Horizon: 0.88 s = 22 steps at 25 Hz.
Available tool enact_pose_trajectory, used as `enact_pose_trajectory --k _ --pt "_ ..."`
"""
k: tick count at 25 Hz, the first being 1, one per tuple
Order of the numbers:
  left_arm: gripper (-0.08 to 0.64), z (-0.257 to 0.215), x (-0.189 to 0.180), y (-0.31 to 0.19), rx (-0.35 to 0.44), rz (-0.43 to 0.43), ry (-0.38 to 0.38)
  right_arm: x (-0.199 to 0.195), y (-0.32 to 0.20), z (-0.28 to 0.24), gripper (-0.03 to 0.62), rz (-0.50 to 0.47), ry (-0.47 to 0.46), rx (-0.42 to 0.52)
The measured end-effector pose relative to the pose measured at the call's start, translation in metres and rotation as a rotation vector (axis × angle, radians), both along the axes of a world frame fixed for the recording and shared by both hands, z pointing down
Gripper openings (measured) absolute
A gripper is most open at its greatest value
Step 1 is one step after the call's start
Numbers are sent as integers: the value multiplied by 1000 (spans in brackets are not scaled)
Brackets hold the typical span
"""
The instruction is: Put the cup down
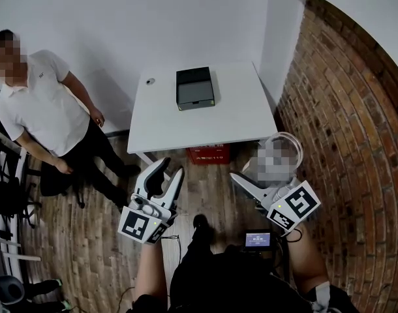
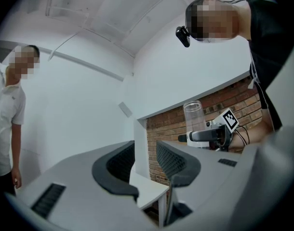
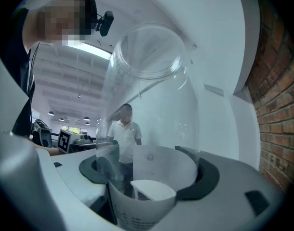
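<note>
A clear plastic cup is held in the air by my right gripper, off the near right corner of the white table. In the right gripper view the cup stands upright between the jaws of the right gripper, which are shut on its lower part. My left gripper hangs open and empty in front of the table's near edge. From the left gripper view its jaws stand apart with nothing in them, and the cup and right gripper show beyond.
A black box lies on the table's far half, with a small round object at its far left corner. A red crate sits under the table. A person stands at left. A brick wall runs along the right.
</note>
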<state>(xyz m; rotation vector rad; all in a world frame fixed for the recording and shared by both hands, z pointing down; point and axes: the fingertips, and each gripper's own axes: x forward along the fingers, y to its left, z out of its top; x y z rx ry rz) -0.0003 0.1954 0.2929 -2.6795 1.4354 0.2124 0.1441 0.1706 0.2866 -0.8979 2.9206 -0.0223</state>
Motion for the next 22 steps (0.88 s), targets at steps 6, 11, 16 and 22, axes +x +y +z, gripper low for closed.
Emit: enact_pose_trajectory --k 6,11,16,22 --pt "131 5 -33 -54 -6 27 7 -35 -51 1 380 24 0 -3" --pt "130 9 -70 -100 -12 29 -20 -72 -92 -2 380 45 5 -3" --pt "132 4 -104 -140 -21 46 -23 -108 -129 -5 380 65 21 2" --pt "131 3 -132 -173 0 80 -4 -138 -163 -4 379 88 19 -3"
